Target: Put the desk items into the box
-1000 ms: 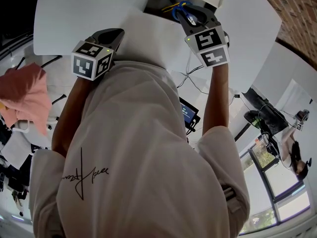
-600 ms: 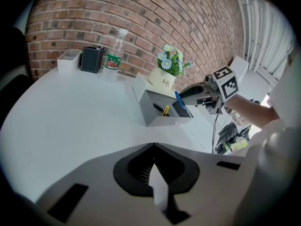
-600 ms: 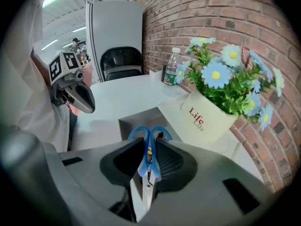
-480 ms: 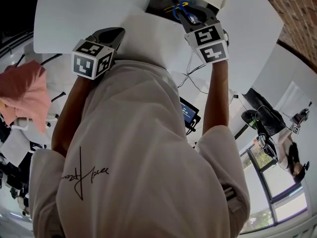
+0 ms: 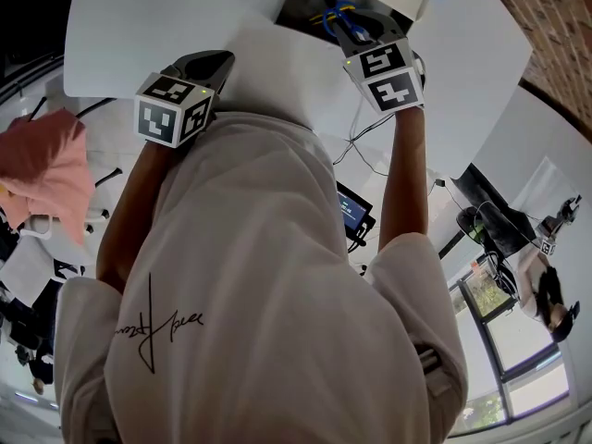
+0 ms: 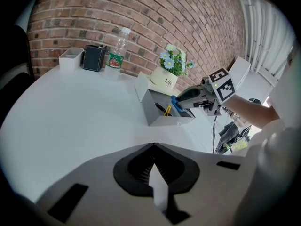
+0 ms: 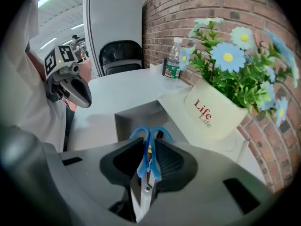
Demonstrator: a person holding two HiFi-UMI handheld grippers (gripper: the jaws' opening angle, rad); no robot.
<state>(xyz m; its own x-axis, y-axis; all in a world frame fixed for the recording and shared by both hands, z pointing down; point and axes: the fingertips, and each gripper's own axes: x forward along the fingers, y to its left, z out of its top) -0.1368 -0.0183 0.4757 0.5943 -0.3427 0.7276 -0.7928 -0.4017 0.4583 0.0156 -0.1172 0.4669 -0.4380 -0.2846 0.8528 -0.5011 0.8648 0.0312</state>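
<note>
While the left tool (image 6: 153, 147) hangs over bare desk (image 6: 70, 121) with its jaws pressed together on nothing, all the action is on my other side. Up close, the right tool (image 7: 149, 145) is pinching the scissors (image 7: 145, 171). The steel blades run back toward the camera and the blue handle loops poke out past the jaw tips. Those jaws have just been easing apart a touch, with the scissors between them and the pads, as far as I can see, on them.

My read on handling: it's a light, rigid thing, but the blades are smooth metal and could slide or swing in a loose pinch. Flat across the closed blades, right where they meet the plastic handles, looks like the sensible hold, and that is about where I have it. The loops would give more grip, though their rounded edges could roll between the pads.

Just past the handles and below them sits the open grey box (image 7: 141, 117), so the scissors are over its mouth, handles first, not yet inside. From the left gripper view I can pick out a yellow item (image 6: 167, 110) and a dark pen (image 6: 160, 108) already lying in it.

Right behind the box stands a white flower pot (image 7: 214, 109) of daisies. Farther along the desk is a water bottle (image 7: 173, 65), and the brick wall (image 7: 188, 13) closes the scene.
</note>
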